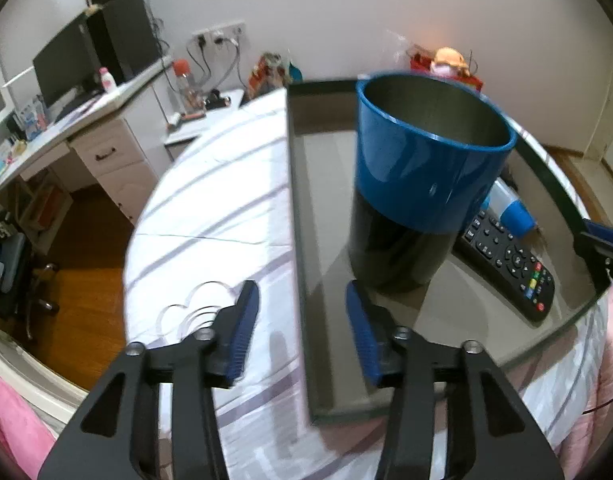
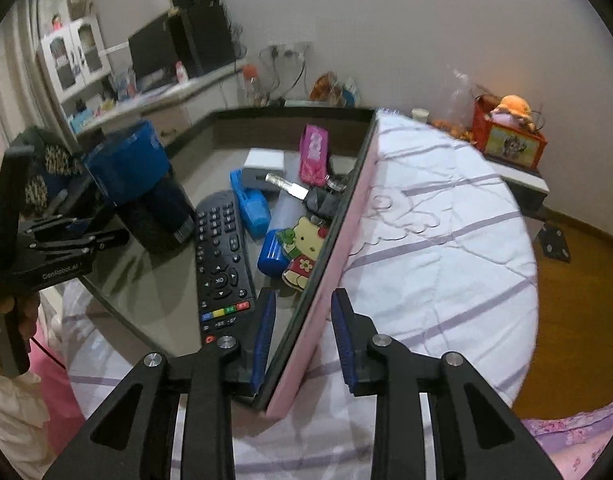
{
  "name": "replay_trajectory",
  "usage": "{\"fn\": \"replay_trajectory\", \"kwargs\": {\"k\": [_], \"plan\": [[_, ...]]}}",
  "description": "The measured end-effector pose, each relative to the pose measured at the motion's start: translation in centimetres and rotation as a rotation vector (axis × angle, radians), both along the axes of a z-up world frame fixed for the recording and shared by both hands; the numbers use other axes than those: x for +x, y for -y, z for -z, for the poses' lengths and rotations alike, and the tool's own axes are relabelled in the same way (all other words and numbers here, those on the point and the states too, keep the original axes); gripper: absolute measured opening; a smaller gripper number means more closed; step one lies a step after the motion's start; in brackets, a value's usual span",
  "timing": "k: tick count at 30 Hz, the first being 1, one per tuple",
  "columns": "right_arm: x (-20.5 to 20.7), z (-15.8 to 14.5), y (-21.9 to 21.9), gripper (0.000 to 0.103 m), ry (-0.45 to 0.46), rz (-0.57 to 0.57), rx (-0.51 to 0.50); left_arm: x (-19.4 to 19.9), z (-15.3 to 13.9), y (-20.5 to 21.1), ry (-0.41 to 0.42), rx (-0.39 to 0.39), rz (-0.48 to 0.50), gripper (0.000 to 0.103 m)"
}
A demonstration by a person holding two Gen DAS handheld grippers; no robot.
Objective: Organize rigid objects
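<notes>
A dark tray (image 1: 330, 152) with a pink outer wall (image 2: 338, 248) lies on the bed. In it stand a blue and black cup (image 1: 418, 184), a black remote (image 2: 220, 260), a blue case (image 2: 250, 204), a blue-capped tube (image 2: 272, 254), a Hello Kitty charm (image 2: 304, 246), a pink case (image 2: 314, 154) and a white box (image 2: 264, 168). My left gripper (image 1: 302, 320) is open, straddling the tray's left wall, just short of the cup. My right gripper (image 2: 302, 336) is open, straddling the tray's right wall. The cup also shows in the right wrist view (image 2: 142, 184).
The bed has a white sheet with purple stripes (image 2: 446, 248). A desk with a monitor (image 1: 66, 64) and drawers stands to the left. A red box with a plush toy (image 2: 510, 132) sits on a stand at the right. Wooden floor (image 1: 82, 240) surrounds the bed.
</notes>
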State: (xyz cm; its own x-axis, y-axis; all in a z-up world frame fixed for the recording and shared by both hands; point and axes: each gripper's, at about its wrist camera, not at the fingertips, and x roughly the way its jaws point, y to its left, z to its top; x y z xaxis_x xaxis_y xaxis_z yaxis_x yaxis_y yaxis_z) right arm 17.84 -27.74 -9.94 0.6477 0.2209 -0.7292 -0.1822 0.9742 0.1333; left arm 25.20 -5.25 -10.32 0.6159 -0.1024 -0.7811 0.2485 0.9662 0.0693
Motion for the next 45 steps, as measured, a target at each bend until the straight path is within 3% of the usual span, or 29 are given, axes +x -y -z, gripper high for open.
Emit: {"fn": "replay_trajectory", "kwargs": {"k": [2,3,7,10,19,27,45], "plan": [[-1.0,-0.6,0.6,0.057,0.029,0.022,0.039,-0.7,-0.5,-0.9,0.014,-0.026,-0.01,0.066],[-1.4,-0.8,0.9,0.064,0.045,0.035,0.047,-1.4,-0.8,-1.3,0.027,-0.038,-0.004,0.068],[-3.6,-1.3,0.9,0.068,0.1,0.049,0.064,-3.6,-1.5,-2.2,0.047,-0.064,0.024,0.071],[-4.3,-0.7,0.4,0.076,0.09,0.051,0.055,-4.9,-2.0,-2.6,0.064,-0.089,0.047,0.082],[-4.8,1.6,-1.3,0.076,0.038,0.059,0.004,-7.1,-1.2,-1.8,0.051,-0.051,0.102,0.083],[-4.5,2.6,-1.9,0.077,0.006,0.086,0.006,-5.7,1.3,-1.4,-0.007,-0.046,0.075,0.083],[-4.1,2.6,-2.7,0.079,0.0,0.109,-0.002,-3.6,1.9,-0.9,-0.033,-0.073,0.074,0.085]]}}
